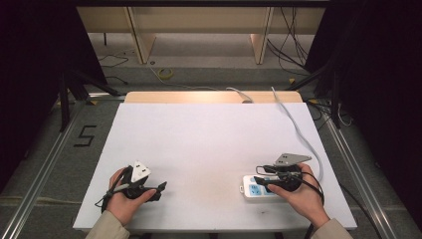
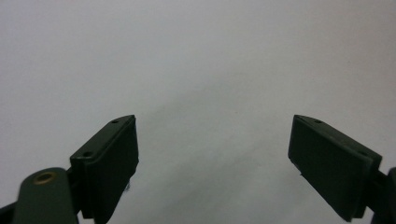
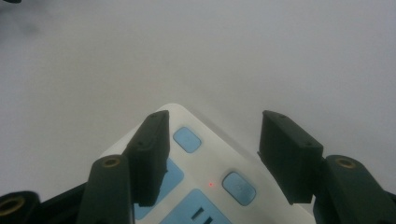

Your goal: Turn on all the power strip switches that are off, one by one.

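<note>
A white power strip (image 1: 253,189) with blue buttons and sockets lies flat near the table's front right; a small red light glows on it. My right gripper (image 1: 260,175) hovers over its left end, held in a hand. In the right gripper view the power strip (image 3: 205,161) lies under the right gripper (image 3: 217,125), whose jaws stand wide apart over it without pressing on it. My left gripper (image 1: 160,191) rests at the front left in the other hand. Its jaws are open in the left gripper view (image 2: 212,126), with bare white table between them.
The white table top (image 1: 209,134) stretches from the hands to a wooden strip (image 1: 199,97) at the back. A flat white cable (image 1: 298,132) runs from the power strip to the back right edge. Dark stands and floor cables surround the table.
</note>
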`<action>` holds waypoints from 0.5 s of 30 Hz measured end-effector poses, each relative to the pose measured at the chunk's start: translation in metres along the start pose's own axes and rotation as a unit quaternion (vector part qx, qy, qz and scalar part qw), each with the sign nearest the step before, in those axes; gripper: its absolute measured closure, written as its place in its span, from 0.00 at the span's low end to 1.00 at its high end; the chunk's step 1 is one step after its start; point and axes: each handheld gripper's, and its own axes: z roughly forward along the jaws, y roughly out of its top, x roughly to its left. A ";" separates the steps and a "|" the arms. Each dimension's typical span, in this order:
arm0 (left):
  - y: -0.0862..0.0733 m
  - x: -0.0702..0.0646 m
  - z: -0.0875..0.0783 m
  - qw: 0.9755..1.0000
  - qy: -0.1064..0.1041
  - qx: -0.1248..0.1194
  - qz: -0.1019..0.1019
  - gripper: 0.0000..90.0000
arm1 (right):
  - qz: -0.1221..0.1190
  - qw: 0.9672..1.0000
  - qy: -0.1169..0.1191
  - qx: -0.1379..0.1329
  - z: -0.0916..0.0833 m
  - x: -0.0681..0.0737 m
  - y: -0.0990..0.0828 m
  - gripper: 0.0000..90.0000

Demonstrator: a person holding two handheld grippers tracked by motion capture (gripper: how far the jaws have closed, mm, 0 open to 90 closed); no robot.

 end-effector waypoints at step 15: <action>0.001 0.000 0.001 1.000 0.001 -0.003 -0.003 0.17 | 0.005 1.000 -0.002 -0.007 -0.003 -0.002 -0.001 0.49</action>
